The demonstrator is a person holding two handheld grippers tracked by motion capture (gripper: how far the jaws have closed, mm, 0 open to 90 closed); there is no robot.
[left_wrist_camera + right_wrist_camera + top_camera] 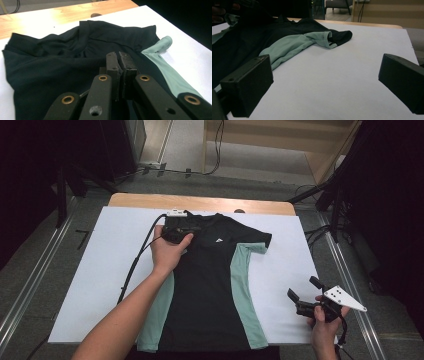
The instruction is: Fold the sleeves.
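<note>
I see the black and mint T-shirt lying flat on the white sheet, with my left gripper clenched over its chest, perhaps pinching fabric. My right gripper hangs released beside the hem, above the wooden table.

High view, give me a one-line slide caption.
Left claw shut at the collar of a black-and-green shirt on a white sheet; right claw open beside it.
</note>
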